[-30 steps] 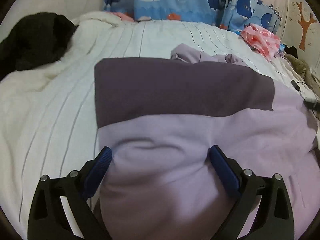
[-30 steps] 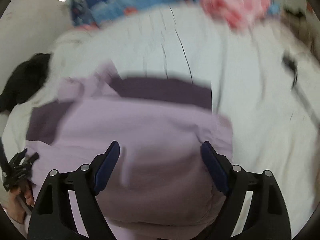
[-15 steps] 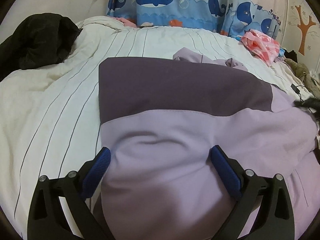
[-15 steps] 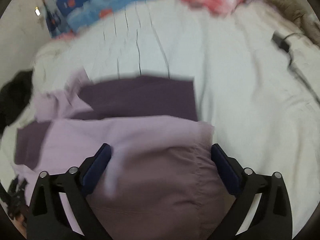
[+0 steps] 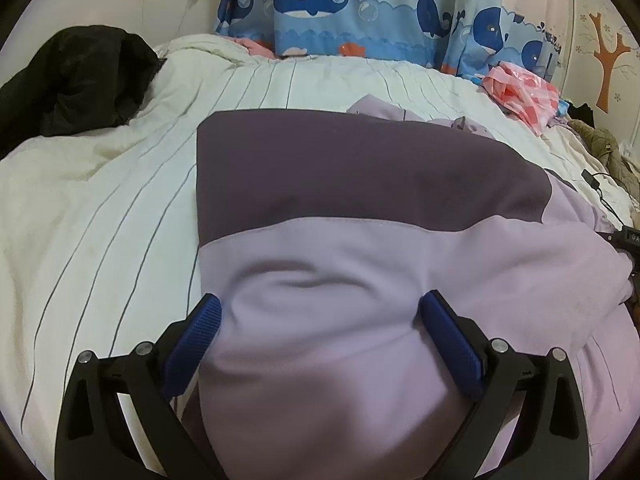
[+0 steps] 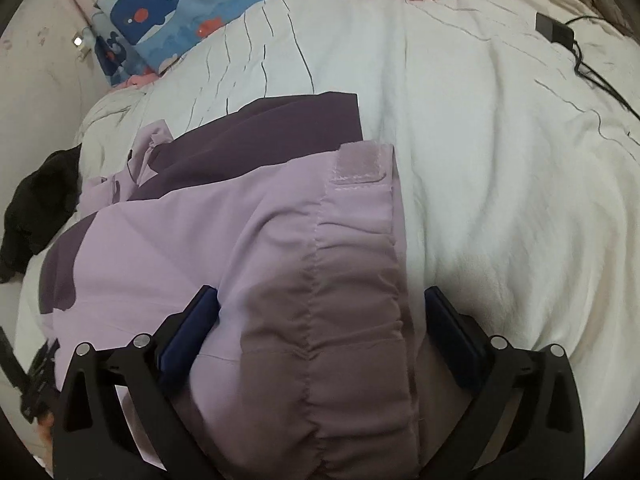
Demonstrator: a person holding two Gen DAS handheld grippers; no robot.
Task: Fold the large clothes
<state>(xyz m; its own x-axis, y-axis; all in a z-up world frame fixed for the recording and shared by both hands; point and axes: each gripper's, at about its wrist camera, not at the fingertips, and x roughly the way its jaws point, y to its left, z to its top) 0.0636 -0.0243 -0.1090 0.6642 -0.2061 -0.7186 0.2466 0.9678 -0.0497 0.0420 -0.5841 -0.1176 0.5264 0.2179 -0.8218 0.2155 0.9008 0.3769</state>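
A large jacket, light purple with a dark purple band [image 5: 360, 168], lies spread on the white striped bed [image 5: 100, 208]. My left gripper [image 5: 320, 320] is open, its blue pads either side of a bulge of light purple cloth [image 5: 320, 352] near the jacket's left edge. In the right wrist view the jacket [image 6: 180, 240] shows its elastic cuff with a velcro tab [image 6: 360, 168]. My right gripper [image 6: 320, 312] is open over the gathered cuff cloth, its jaws wide apart.
A black garment [image 5: 76, 80] is heaped at the bed's far left. A pink patterned cloth [image 5: 520, 96] lies at the far right, below whale-print curtains [image 5: 360, 12]. A black charger and cable [image 6: 560, 36] lie on the bedding at the right.
The right gripper has swung to the jacket's right end, and the cuff now lies between its jaws. The left gripper has held nearly still, tilting up slightly.
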